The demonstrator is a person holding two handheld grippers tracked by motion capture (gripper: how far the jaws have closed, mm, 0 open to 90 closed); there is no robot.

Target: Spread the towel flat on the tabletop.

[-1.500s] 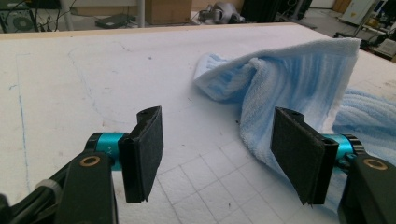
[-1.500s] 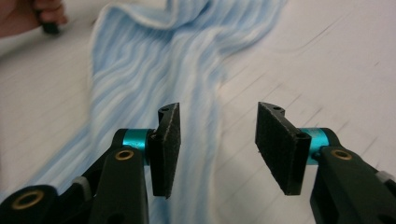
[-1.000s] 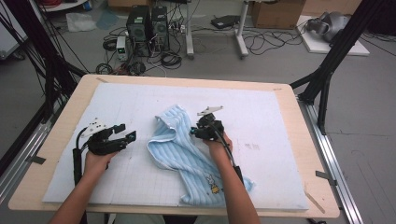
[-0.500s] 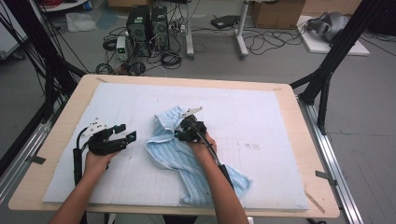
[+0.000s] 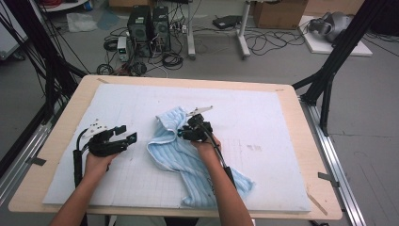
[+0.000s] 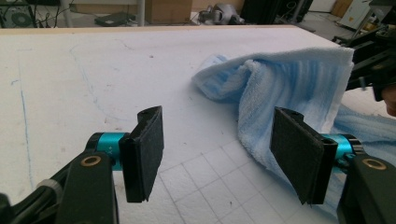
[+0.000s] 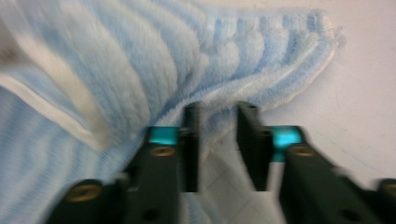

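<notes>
I see the striped blue towel [image 5: 183, 150] crumpled mid-mat w/ my right gripper [image 5: 181, 133] at its raised fold, jaws just been opening, narrow gap, pads off the cloth, while left gripper [image 5: 128, 133] hovers wide open & empty beside it.

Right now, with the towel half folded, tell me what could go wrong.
1. The right tongs have just been opening, and a gap shows between them at the striped blue towel edge, so the lifted fold may drop back or land crooked.
2. The left tongs stand open beside the towel, holding nothing, so the cloth could slide on the white mat if pulled.
3. The bunched middle may trap wrinkles in the fold.
</notes>
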